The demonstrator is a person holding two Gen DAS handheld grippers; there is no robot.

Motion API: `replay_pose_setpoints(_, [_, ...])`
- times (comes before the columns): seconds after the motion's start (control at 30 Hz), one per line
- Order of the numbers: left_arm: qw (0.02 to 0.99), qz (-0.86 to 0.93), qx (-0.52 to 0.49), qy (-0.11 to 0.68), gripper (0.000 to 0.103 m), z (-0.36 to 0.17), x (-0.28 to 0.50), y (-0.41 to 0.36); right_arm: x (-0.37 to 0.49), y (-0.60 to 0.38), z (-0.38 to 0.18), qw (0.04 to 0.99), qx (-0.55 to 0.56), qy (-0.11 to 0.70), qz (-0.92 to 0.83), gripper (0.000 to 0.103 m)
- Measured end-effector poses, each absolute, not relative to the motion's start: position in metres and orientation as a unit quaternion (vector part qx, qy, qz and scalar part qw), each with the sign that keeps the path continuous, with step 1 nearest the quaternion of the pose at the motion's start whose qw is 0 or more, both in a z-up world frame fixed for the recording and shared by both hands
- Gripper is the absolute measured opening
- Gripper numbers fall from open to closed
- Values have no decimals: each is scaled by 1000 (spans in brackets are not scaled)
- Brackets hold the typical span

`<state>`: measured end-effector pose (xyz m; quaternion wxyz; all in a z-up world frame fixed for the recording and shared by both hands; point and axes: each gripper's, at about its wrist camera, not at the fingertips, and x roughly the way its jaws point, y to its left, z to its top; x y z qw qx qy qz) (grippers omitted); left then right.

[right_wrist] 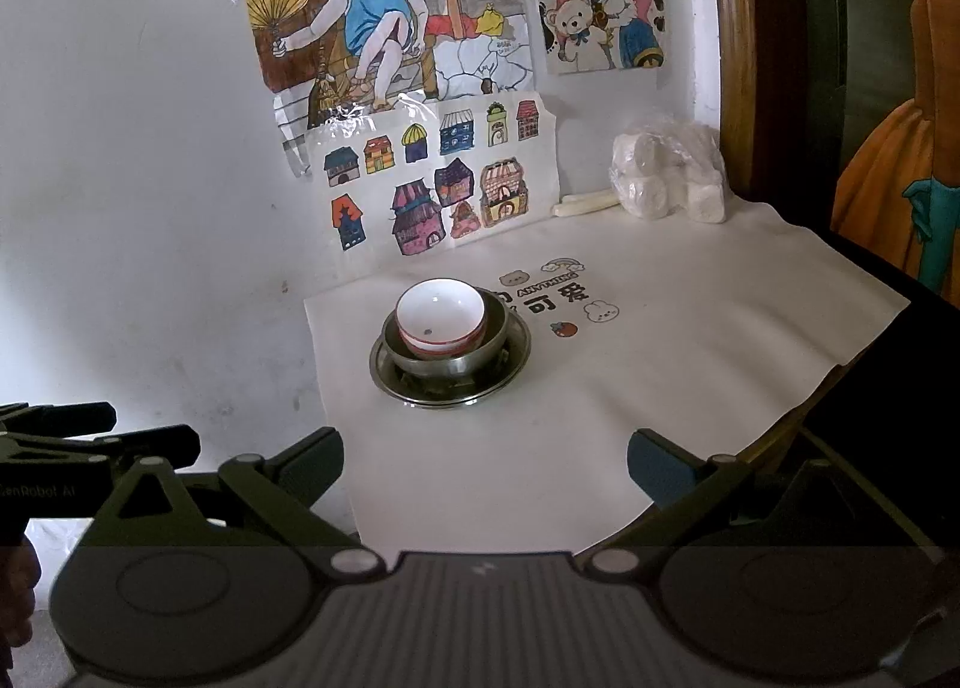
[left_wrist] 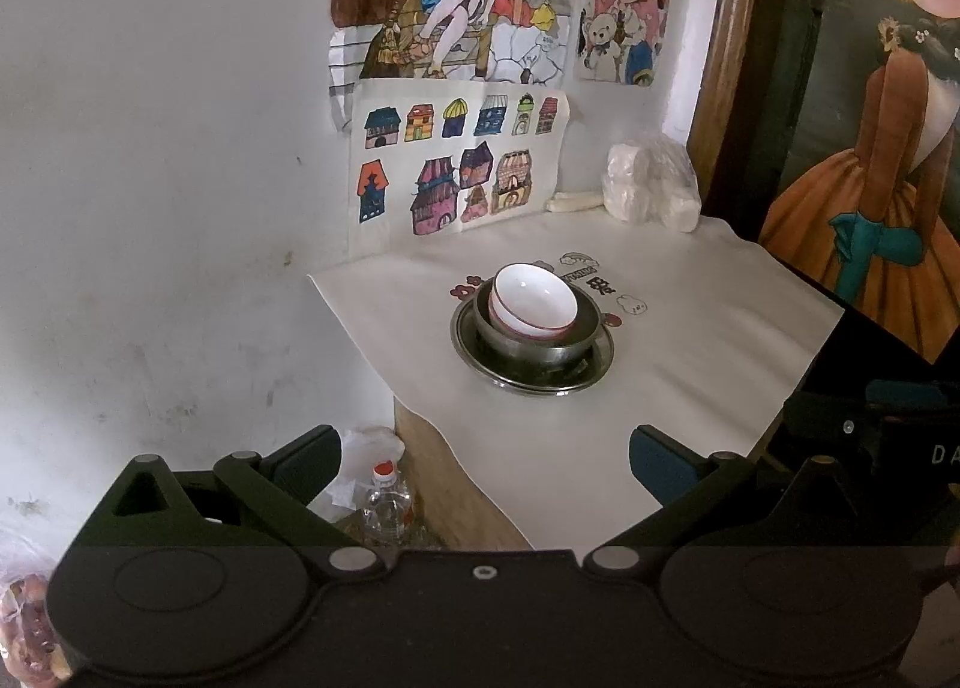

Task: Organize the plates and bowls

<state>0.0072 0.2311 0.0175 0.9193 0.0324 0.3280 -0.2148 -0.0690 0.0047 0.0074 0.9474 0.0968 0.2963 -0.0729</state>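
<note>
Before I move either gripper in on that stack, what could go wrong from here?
1. The white bowl sits tilted inside the metal bowl; a nudge could tip it out or chip it.
2. The metal plate lies near the left edge of the cloth-covered table, so a push leftward could send the stack off.
3. The cloth looks loose and may slide or bunch under the plate.

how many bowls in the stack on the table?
3 visible, nested: a metal bowl sitting on the round metal plate, and two white red-rimmed ceramic bowls inside it, the upper in the lower. More could be hidden underneath.
</note>
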Motion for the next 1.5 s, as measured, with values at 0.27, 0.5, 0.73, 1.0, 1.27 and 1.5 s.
replay_pose_setpoints(0.27, [919,-214,32,328,102,17,7,231,-69,4,7,947,96,296,-72,103])
replay_pose_setpoints(0.5, [919,-214,31,330,102,17,7,230,-69,3,7,947,96,297,-72,103])
replay_pose_setpoints(0.73, [918,-216,32,330,102,15,5,228,-69,3,7,948,95,297,-70,103])
replay_pose_setpoints(1.0, [919,-216,30,329,102,14,3,228,-68,5,6,948,95,296,-70,103])
replay_pose_setpoints(1.27, [920,-215,26,326,102,16,4,226,-69,-1,5,949,93,292,-72,103])
replay_pose_setpoints(1.5, [919,-224,12,325,102,18,3,224,-70,-2,4,948,94,296,-72,103])
